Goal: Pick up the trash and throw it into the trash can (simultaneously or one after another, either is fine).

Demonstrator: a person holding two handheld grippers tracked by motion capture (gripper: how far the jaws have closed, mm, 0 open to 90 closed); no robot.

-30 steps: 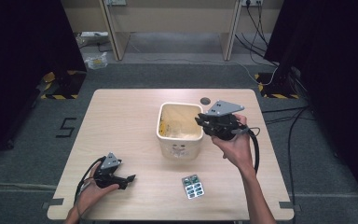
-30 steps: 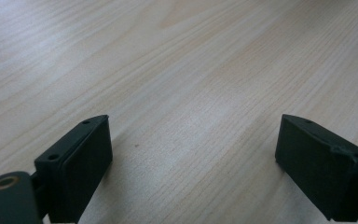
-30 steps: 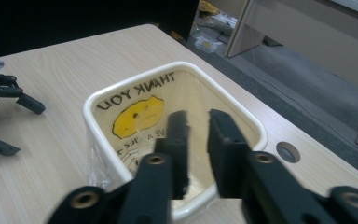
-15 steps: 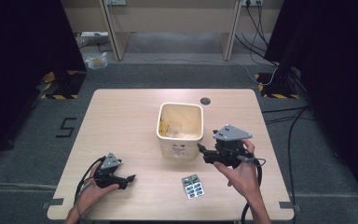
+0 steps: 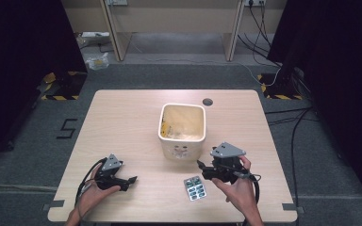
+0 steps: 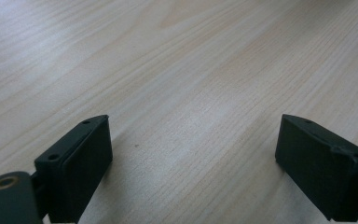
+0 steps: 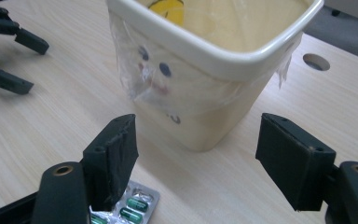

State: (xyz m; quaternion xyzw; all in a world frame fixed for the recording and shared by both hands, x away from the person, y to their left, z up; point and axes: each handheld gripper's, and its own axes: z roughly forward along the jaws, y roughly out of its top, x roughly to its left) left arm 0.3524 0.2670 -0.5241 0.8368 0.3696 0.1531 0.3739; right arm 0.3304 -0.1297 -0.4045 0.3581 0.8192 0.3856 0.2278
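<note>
A cream square bin [image 5: 182,129] with a clear liner stands mid-table; in the right gripper view the bin [image 7: 214,79] is close ahead, a face drawn on its wall. A blister pack of green capsules [image 5: 195,188] lies flat on the table in front of it, and the pack [image 7: 128,210] peeks out under the left jaw. My right gripper [image 5: 201,168] hovers open just right of the pack, nothing between its jaws; its gap [image 7: 196,163] faces the bin. My left gripper [image 5: 131,180] rests open at the front left on bare wood [image 6: 191,154].
The wooden table [image 5: 122,117] has a round cable hole [image 5: 208,101] behind the bin. Dark floor, black curtains and desk legs surround it. My left gripper's fingers [image 7: 9,35] appear at the upper left of the right gripper view.
My right gripper has come down from beside the bin's rim toward the front of the table, ending low near the blister pack. The left gripper has stayed put.
</note>
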